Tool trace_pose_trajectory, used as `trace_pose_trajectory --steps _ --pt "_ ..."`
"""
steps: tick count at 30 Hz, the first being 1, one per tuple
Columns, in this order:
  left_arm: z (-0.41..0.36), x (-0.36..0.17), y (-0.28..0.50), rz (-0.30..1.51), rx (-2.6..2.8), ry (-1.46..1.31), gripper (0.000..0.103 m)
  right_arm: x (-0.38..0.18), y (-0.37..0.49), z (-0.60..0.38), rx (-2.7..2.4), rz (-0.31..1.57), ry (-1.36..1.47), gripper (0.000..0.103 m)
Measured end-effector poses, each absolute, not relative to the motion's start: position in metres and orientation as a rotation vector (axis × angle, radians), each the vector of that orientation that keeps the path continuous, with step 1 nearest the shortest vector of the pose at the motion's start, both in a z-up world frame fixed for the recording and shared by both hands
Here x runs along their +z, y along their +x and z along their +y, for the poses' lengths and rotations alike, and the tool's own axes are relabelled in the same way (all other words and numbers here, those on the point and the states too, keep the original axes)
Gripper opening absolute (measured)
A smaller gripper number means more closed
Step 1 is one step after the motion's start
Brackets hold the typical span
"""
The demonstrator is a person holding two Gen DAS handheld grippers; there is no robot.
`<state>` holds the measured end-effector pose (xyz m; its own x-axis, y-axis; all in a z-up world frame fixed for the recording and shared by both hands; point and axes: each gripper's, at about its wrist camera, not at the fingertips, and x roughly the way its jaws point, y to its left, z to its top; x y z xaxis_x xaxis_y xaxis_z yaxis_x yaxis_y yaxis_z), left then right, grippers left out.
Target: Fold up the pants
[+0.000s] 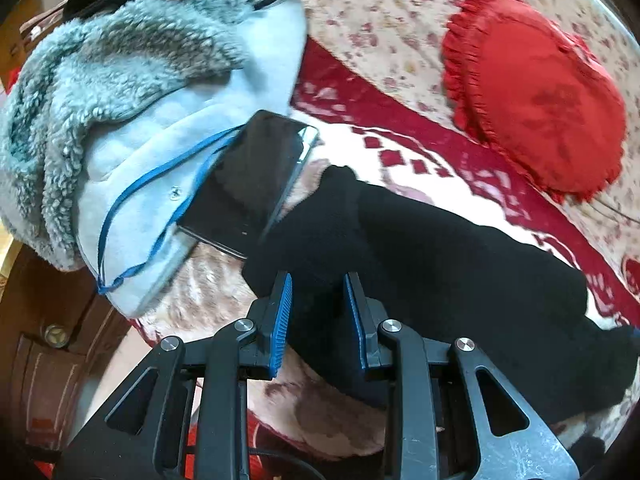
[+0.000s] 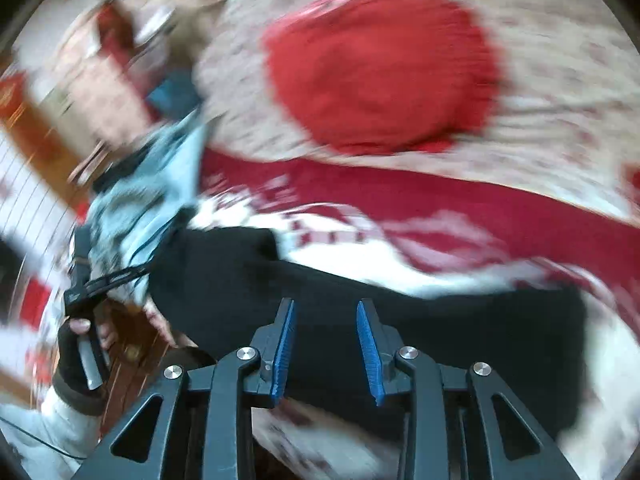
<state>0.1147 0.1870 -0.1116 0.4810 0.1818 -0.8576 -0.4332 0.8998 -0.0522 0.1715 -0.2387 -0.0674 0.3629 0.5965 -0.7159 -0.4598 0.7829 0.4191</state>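
Observation:
Black pants lie folded in a long band across a red-and-white patterned blanket. My left gripper is open, its blue pads straddling the left end of the pants just above the cloth. In the blurred right wrist view the pants stretch across the frame. My right gripper is open over their middle, holding nothing.
A grey fleece-lined jacket with a blue cord and a black phone lies left of the pants. A red frilled cushion sits at the back on a floral sheet; it also shows in the right wrist view. Wooden furniture stands at the left.

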Motion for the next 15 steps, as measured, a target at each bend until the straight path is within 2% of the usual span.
trace_pose_trajectory --steps 3,6,8,10,15 --pt "0.196 -0.119 0.118 1.025 0.379 -0.297 0.025 -0.091 0.198 -0.175 0.771 1.044 0.112 0.030" --pt "0.200 -0.124 0.118 1.028 0.385 -0.304 0.036 -0.111 0.214 -0.136 0.802 1.085 0.057 0.030" --pt "0.203 -0.125 0.117 1.024 0.385 -0.307 0.038 -0.123 0.223 -0.121 0.808 1.091 0.059 0.030" --pt "0.206 -0.124 0.118 1.015 0.372 -0.323 0.038 -0.122 0.227 -0.118 0.809 1.075 0.072 0.010" --pt "0.209 -0.124 0.128 0.989 0.388 -0.287 0.038 -0.108 0.240 -0.106 0.737 1.010 -0.043 0.009"
